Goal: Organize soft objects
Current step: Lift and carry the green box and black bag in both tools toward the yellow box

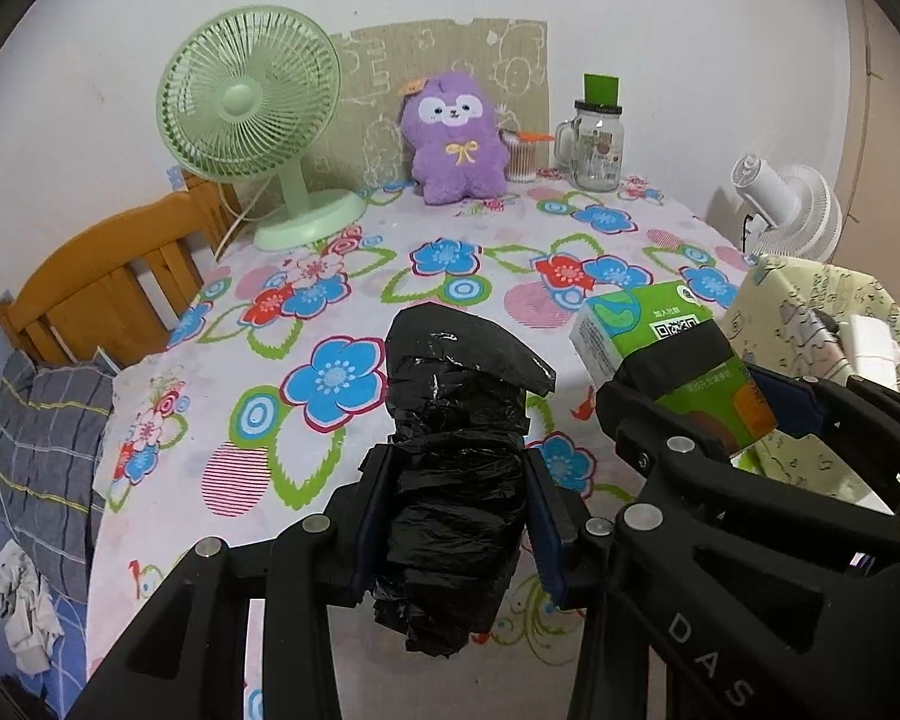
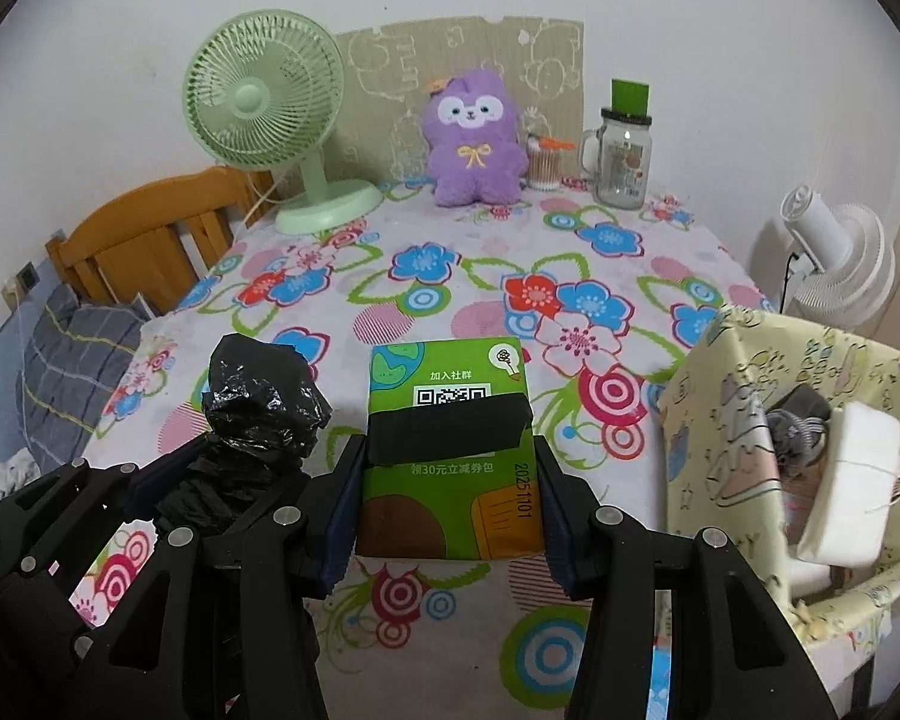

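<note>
My left gripper is shut on a roll of black plastic bags and holds it above the flowered table; the roll also shows in the right wrist view. My right gripper is shut on a green tissue pack with a black band; the pack also shows in the left wrist view. A yellow fabric basket stands at the right and holds a white pack and a grey item. A purple plush toy sits at the table's back.
A green desk fan stands at the back left. A glass mug jar and a cotton swab tub stand at the back right. A wooden chair is left of the table. A white fan stands at the right.
</note>
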`<state>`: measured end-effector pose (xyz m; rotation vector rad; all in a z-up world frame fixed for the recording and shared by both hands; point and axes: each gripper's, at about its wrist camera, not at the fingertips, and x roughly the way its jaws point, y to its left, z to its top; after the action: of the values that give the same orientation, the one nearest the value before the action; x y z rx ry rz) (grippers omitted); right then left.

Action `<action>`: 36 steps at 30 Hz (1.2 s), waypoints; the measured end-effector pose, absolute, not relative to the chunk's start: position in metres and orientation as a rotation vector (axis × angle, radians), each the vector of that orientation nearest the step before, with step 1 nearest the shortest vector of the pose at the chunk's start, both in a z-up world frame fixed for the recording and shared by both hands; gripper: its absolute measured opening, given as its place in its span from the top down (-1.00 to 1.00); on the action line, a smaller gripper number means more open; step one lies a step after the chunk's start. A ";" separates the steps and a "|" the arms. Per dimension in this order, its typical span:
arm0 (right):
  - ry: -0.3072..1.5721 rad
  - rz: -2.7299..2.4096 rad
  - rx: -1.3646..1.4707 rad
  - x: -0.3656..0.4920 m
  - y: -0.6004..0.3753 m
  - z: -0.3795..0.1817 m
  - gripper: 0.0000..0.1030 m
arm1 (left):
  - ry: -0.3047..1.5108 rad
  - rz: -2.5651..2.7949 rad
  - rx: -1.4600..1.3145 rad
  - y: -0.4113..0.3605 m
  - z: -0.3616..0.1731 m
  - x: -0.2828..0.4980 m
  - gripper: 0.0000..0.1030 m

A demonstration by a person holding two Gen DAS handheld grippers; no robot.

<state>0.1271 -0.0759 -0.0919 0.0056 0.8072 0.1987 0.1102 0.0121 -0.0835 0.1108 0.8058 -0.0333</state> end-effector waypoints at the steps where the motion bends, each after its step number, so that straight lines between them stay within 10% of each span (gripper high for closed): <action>1: 0.800 0.199 0.003 0.124 -0.077 -0.089 -0.06 | 0.801 -0.035 0.111 0.011 -0.081 0.108 0.18; 36: 0.668 0.158 0.008 0.065 -0.133 -0.031 -0.06 | 0.663 -0.106 0.090 -0.044 -0.028 0.055 0.18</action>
<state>0.0645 -0.1329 -0.0309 0.0075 0.6682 0.1583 0.0549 -0.0438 -0.0282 0.0895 0.6631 -0.1058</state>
